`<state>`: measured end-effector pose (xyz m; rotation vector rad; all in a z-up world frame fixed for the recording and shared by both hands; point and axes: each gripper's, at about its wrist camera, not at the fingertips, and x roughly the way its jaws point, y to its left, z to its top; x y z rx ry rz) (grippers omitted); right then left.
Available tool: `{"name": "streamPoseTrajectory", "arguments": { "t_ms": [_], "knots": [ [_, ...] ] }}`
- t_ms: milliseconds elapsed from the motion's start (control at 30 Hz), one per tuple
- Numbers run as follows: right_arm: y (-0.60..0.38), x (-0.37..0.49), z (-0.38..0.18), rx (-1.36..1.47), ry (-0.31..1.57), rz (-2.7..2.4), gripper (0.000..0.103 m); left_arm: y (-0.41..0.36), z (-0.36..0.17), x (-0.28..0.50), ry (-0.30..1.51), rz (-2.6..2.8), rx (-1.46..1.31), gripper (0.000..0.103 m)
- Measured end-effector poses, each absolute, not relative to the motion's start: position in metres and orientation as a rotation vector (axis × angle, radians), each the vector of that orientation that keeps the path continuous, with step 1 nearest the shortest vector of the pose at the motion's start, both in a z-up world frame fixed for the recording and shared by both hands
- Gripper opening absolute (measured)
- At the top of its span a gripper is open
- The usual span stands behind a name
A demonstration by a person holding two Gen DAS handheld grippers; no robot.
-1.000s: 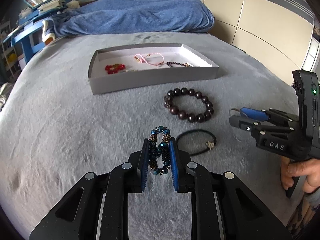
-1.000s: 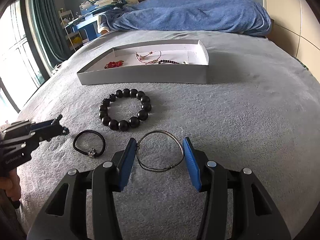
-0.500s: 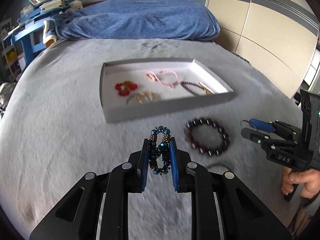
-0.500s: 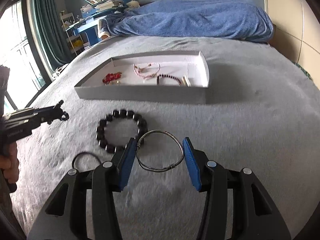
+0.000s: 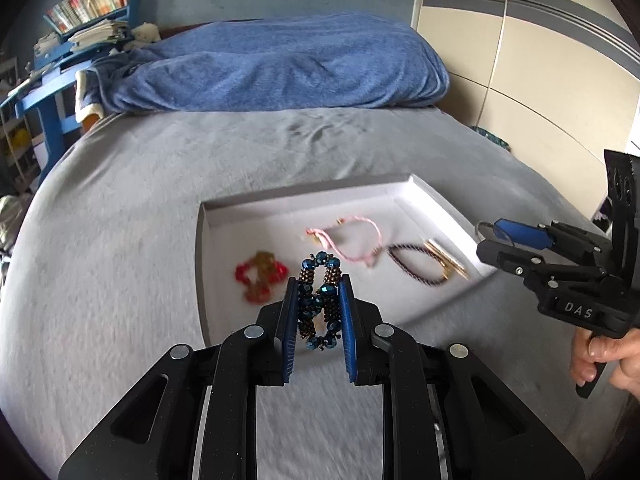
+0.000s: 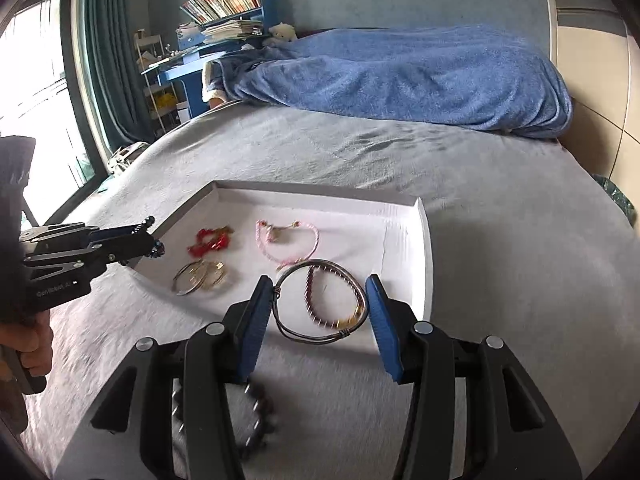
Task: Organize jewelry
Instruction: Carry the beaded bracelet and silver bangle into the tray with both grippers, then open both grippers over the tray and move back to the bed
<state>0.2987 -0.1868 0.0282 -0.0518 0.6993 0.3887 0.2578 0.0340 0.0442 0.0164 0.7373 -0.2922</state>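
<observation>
Left gripper (image 5: 319,312): my jaws clamped on the beaded bracelet (image 5: 319,300), lower centre of frame, over the tray's (image 5: 440,204) near edge.
Right gripper (image 6: 320,312): my jaws pinching the wire bangle (image 6: 320,304), lower centre, above the tray's near right corner.
Tray: red (image 6: 210,240), pink (image 6: 286,240), gold (image 6: 200,276) pieces inside.

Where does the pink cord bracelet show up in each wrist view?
Left wrist: pink cord bracelet lies mid-tray, just above the fingers.
Right wrist: it lies mid-tray, left of centre, beyond the held wire bangle.
Shared landmark: the white tray.
</observation>
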Motion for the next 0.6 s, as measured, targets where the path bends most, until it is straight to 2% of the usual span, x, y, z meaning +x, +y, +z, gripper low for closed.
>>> {"name": "streamPoseTrajectory", "arguments": {
  "t_ms": [467, 600],
  "knots": [
    [-0.175, 0.344, -0.014, -0.086, 0.786, 0.363, 0.048, 0.046, 0.002, 0.290, 0.831, -0.265, -0.004, 0.021],
    [-0.170, 0.338, -0.014, -0.109, 0.781, 0.369, 0.048, 0.044, -0.001, 0.287, 0.836, -0.271, 0.002, 0.027]
  ]
}}
